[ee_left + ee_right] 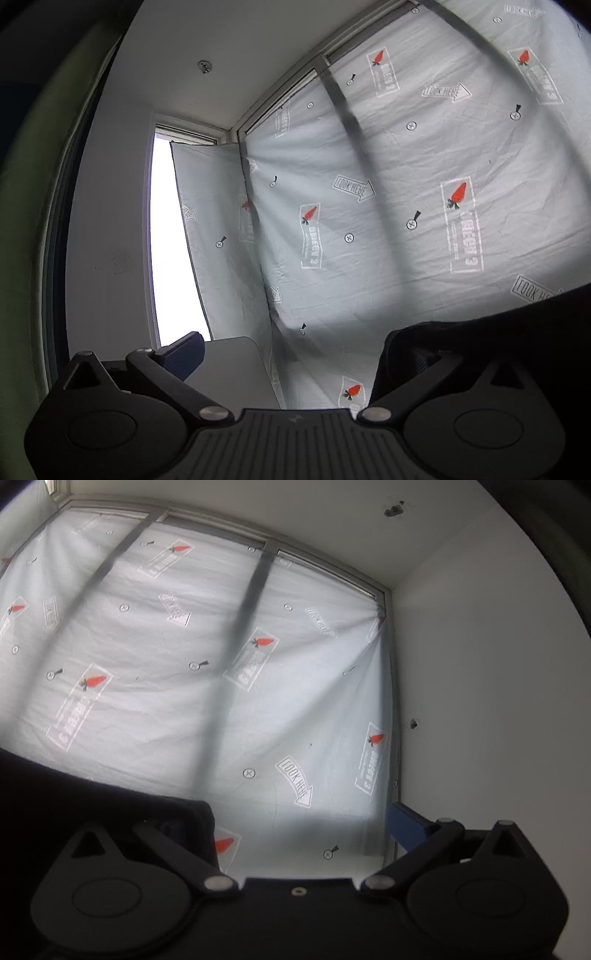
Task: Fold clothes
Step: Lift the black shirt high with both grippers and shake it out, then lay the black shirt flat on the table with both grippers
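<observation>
The left gripper (295,363) is standing wide, its right finger buried under the dark black garment (480,332). The right gripper (301,834) is also spread wide, the garment draping over its left finger. Ahead of both fingers, a pale printed sheet (184,701) is covering the window frame (221,520).

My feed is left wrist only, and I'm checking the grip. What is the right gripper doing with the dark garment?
Observer: The right gripper is open; the dark garment drapes over its left finger only.
Operator: Is the other finger bare?
Observer: Yes, its blue pad shows uncovered, with the white wall to its right.
Operator: Anything on that wall?
Observer: One small dark mark.
</observation>
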Motion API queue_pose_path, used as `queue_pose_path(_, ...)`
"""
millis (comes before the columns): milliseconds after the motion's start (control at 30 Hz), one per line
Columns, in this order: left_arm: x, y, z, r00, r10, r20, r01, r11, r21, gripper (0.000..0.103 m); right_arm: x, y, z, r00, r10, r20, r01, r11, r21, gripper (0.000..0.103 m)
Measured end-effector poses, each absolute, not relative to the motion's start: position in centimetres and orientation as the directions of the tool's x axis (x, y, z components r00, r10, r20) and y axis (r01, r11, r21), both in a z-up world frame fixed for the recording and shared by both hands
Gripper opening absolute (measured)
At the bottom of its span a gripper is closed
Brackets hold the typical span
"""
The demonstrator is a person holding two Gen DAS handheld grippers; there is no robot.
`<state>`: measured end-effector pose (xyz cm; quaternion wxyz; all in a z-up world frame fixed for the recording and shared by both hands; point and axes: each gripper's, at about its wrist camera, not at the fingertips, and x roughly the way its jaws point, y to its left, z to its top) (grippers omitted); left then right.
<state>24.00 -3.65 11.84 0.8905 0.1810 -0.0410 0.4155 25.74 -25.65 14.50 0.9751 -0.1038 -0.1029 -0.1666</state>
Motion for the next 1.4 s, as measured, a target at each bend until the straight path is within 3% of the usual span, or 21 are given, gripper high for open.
queue_pose_path(133,29.8,-2.2,7.5,0.672,0.732,0.113,-0.709,0.592,0.384,0.103,31.5,-24.1,11.0,0.948,-0.297,0.116,0.317,0.917,-0.243,0.103)
queue_pose_path(367,44.4,2.9,1.3,0.695,0.707,-0.132,-0.616,0.680,0.398,0.103,45.5,-20.1,3.8,0.952,-0.301,-0.058,0.259,0.892,-0.370,0.103)
queue_pose_path(467,51.4,4.8,-4.6,0.698,0.649,-0.304,-0.480,0.738,0.474,0.103,52.5,-17.2,-1.4,0.935,-0.304,-0.184,0.195,0.872,-0.448,0.103)
queue_pose_path(567,57.6,7.0,-11.9,0.618,0.569,-0.542,-0.357,0.818,0.451,0.103,59.6,-14.3,-9.5,0.871,-0.303,-0.387,0.064,0.851,-0.522,0.102)
queue_pose_path(667,61.3,8.8,-18.1,0.504,0.511,-0.696,-0.306,0.860,0.409,0.103,63.7,-12.8,-16.1,0.778,-0.290,-0.557,-0.067,0.843,-0.533,0.088)
queue_pose_path(700,62.0,9.2,-19.6,0.478,0.492,-0.728,-0.294,0.870,0.395,0.103,64.6,-12.4,-17.6,0.754,-0.287,-0.591,-0.098,0.841,-0.533,0.087)
queue_pose_path(900,60.7,10.8,-20.4,0.512,0.322,-0.796,-0.228,0.945,0.235,0.103,65.1,-12.8,-17.6,0.702,-0.116,-0.703,-0.180,0.925,-0.333,0.090)
queue_pose_path(1033,56.1,12.1,-17.0,0.560,0.286,-0.778,-0.303,0.944,0.129,0.103,62.1,-15.5,-13.9,0.725,-0.005,-0.689,-0.139,0.978,-0.153,0.090)
queue_pose_path(1167,50.1,11.2,-14.5,0.568,0.316,-0.760,-0.339,0.931,0.134,0.103,56.5,-19.6,-11.8,0.739,-0.030,-0.673,-0.082,0.987,-0.135,0.092)
queue_pose_path(1333,40.8,7.5,-14.8,0.501,0.279,-0.819,-0.326,0.938,0.120,0.103,47.2,-27.1,-13.7,0.650,-0.101,-0.753,0.000,0.991,-0.133,0.091)
queue_pose_path(1400,37.3,5.8,-15.8,0.457,0.267,-0.848,-0.321,0.939,0.123,0.103,42.6,-30.0,-15.3,0.601,-0.177,-0.780,0.060,0.983,-0.176,0.081)
